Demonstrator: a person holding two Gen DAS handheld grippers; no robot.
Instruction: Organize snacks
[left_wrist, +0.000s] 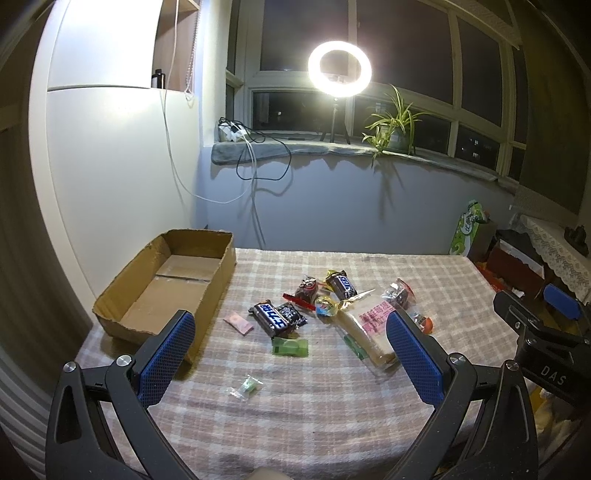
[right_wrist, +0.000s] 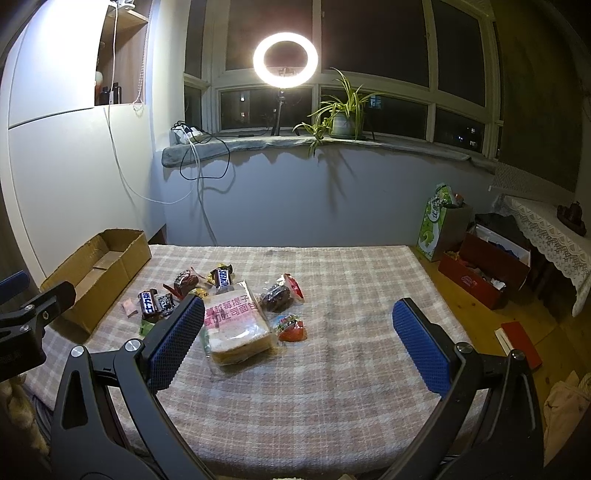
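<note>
Several snacks lie in a loose pile on the checked tablecloth (left_wrist: 295, 398): two Snickers bars (left_wrist: 269, 318) (left_wrist: 342, 284), a bagged sandwich bread (left_wrist: 364, 328) (right_wrist: 236, 325), a green packet (left_wrist: 290, 347), a pink packet (left_wrist: 238, 322) and a small clear candy (left_wrist: 246, 386). An open, empty cardboard box (left_wrist: 166, 280) (right_wrist: 96, 273) stands at the table's left. My left gripper (left_wrist: 291, 332) is open and empty above the near table, facing the pile. My right gripper (right_wrist: 299, 317) is open and empty, to the right of the bread.
A ring light (left_wrist: 339, 69) and a potted plant (left_wrist: 395, 129) stand on the windowsill behind the table. A white cabinet (left_wrist: 110, 147) is at the left. Boxes and a green bag (right_wrist: 436, 225) sit on the floor to the right.
</note>
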